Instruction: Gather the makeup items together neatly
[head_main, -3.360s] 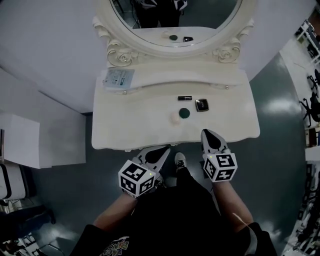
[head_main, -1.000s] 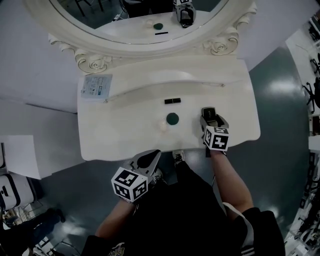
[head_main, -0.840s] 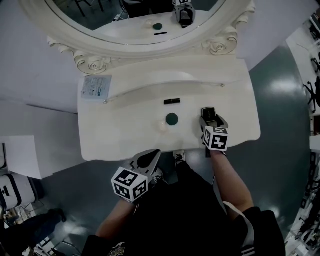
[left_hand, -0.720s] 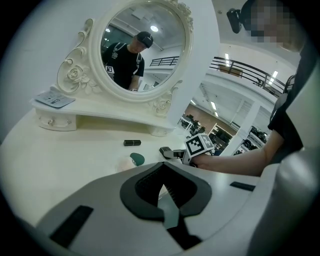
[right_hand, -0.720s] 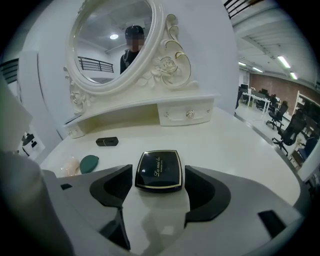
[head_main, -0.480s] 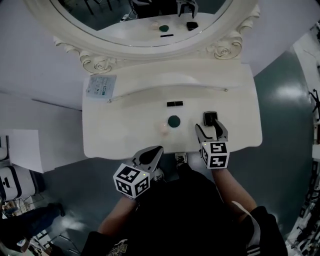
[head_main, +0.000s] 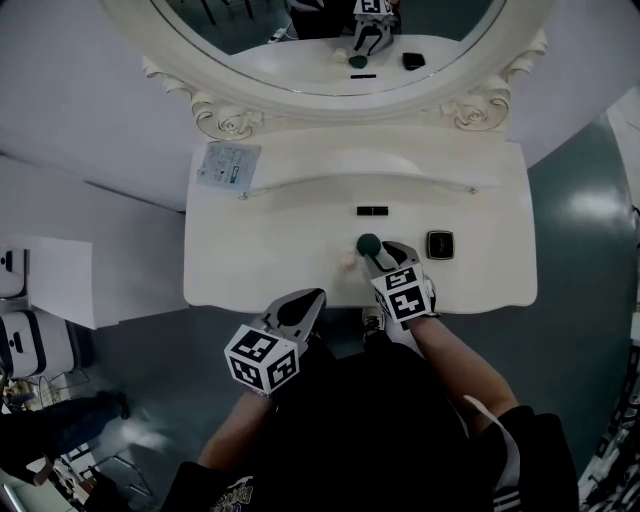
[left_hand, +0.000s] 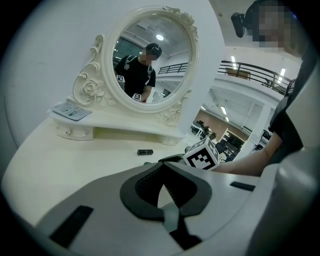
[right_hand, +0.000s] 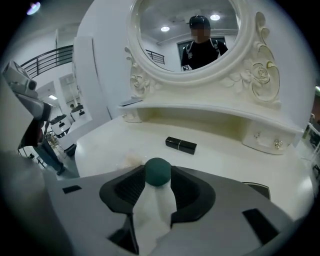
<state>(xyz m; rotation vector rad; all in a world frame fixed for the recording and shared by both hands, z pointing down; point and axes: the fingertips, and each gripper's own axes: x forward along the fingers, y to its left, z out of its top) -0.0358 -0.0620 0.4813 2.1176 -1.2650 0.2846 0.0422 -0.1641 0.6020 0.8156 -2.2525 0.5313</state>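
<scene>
On the white dressing table (head_main: 250, 255) lie a black lipstick (head_main: 372, 211), a dark green round sponge (head_main: 367, 242), a pale pink sponge (head_main: 347, 260) and a black compact (head_main: 440, 244). My right gripper (head_main: 372, 251) reaches over the table's front. Its jaws have just been closing, and in the right gripper view (right_hand: 157, 176) they grip the green sponge (right_hand: 157, 171) at both sides. The lipstick (right_hand: 181, 144) lies just beyond it. My left gripper (head_main: 310, 298) hangs off the front edge, shut and empty (left_hand: 162, 166).
A raised shelf along the back carries a printed packet (head_main: 230, 165) at the left. Above it stands an oval mirror (head_main: 350, 40) in a carved frame. Grey floor surrounds the table. In the left gripper view the lipstick (left_hand: 145, 151) lies ahead of the jaws.
My right gripper has drawn back from the compact, which stays on the table, and swung left onto the green sponge, its jaws narrowing. The left gripper has barely shifted.
</scene>
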